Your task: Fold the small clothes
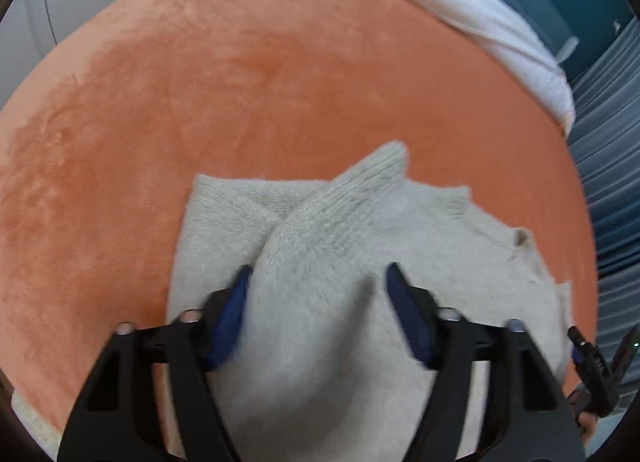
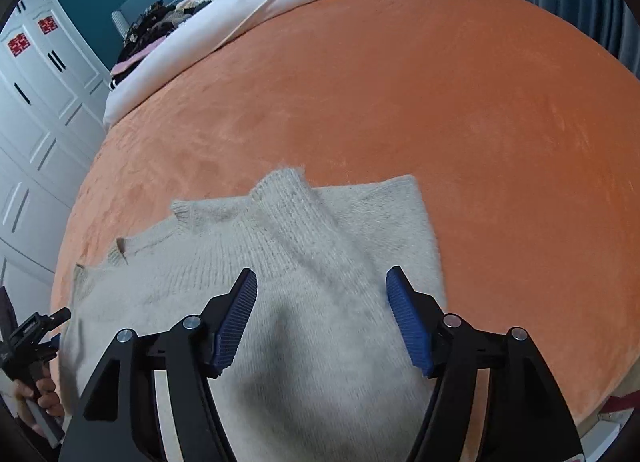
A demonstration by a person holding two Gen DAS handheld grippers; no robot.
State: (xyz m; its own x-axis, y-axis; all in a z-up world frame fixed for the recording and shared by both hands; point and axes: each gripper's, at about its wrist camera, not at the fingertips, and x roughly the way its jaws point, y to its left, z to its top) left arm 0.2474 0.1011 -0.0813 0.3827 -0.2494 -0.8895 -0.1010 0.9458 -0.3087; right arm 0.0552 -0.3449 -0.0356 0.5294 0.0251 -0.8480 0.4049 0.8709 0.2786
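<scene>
We see the beige knit sweater (image 2: 280,262) lying on the orange bed (image 2: 440,102), sleeves crossed; left gripper (image 1: 318,276) and right gripper (image 2: 321,280) jaws gape, holding nothing; a careless regrasp could drag the fuzzy knit and undo our fold.

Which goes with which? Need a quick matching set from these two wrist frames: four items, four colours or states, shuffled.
Items
1. sweater
2. bed cover
3. left gripper
4. wardrobe doors

States
A. white, with red paper cut-outs stuck on
B. orange plush, spread flat
C. pale beige knit, one sleeve folded across the body
D. jaws apart above the knit, nothing pinched

Pairs: 1-C, 2-B, 3-D, 4-A
</scene>
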